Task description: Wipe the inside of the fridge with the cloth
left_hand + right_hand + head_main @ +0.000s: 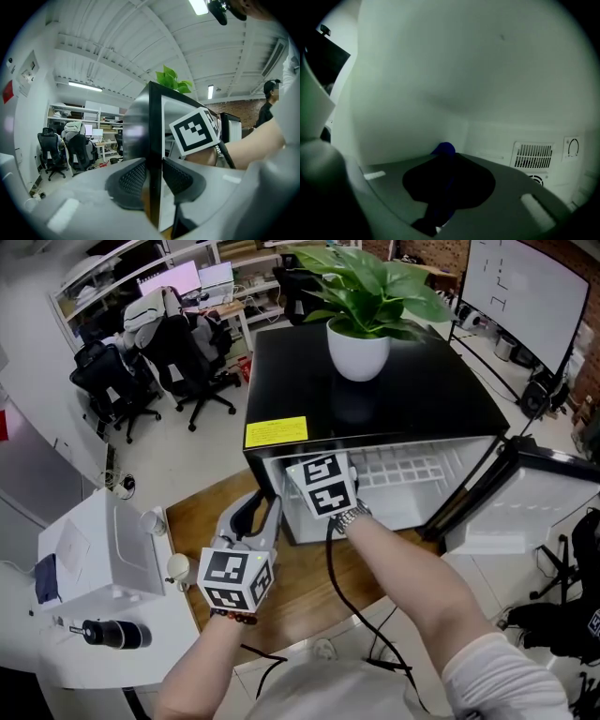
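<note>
A: Why is the left hand-held gripper point(154, 174) clamped on the front edge of the black, white-lined mini fridge point(441, 399)?
B: Probably to steady it. The right hand-held gripper point(446, 161), pinching the dark blue cloth point(443, 149), reaches inside towards the rear corner.

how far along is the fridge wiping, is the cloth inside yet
Done: the fridge door stands open, and the right gripper, shut on the blue cloth, is inside the compartment. In hand: the cloth points toward a back corner, while the left gripper appears to clamp the fridge's front left edge. Left: the white walls show no sign of which parts were wiped, so progress can't be told.
</note>
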`<state>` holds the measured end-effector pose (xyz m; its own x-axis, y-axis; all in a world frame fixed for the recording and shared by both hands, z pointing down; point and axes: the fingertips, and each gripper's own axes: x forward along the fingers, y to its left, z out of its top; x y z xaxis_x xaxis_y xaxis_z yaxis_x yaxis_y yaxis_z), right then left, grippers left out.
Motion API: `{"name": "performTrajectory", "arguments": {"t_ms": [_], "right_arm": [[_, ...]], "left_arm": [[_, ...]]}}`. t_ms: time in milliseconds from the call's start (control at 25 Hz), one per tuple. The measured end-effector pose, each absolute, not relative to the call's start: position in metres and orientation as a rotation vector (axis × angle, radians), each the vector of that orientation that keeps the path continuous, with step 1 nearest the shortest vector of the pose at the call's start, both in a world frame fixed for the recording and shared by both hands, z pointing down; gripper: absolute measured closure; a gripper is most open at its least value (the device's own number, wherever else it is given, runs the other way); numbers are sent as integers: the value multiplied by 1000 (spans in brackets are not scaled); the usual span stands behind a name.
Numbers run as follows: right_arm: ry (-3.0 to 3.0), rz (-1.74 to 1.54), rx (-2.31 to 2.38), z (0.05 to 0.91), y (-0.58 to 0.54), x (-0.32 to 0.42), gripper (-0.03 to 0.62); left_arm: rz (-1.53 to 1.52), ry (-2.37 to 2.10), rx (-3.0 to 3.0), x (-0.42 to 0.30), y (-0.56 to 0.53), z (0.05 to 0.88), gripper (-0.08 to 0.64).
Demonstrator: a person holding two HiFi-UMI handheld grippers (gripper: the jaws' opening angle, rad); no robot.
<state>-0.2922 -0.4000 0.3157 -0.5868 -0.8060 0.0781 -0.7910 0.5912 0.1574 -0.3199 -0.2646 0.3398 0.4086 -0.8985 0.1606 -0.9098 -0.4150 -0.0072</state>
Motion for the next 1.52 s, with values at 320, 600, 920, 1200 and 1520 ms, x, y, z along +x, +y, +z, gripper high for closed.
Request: {"name": "performTrajectory", "arguments": {"t_ms": [320, 600, 920, 1200, 1520], "right_arm": [[-2622, -155, 1413, 324, -417, -291, 545], [-2535, -171, 1489, 330, -434, -274, 543], [-2453, -175, 1573, 330, -451, -244, 545], [-2401, -148, 1631, 337, -460, -217, 545], [-2351, -151, 1681, 338, -464, -187, 545]], "left_arm": [[207, -1647, 2560, -320, -264, 340, 445], [217, -1650, 2551, -319, -264, 341, 445], [223, -1665, 2544, -320, -264, 340, 445], [230, -1687, 2530, -321, -264, 340, 445], [227, -1705, 2513, -321, -265, 341, 445]]}}
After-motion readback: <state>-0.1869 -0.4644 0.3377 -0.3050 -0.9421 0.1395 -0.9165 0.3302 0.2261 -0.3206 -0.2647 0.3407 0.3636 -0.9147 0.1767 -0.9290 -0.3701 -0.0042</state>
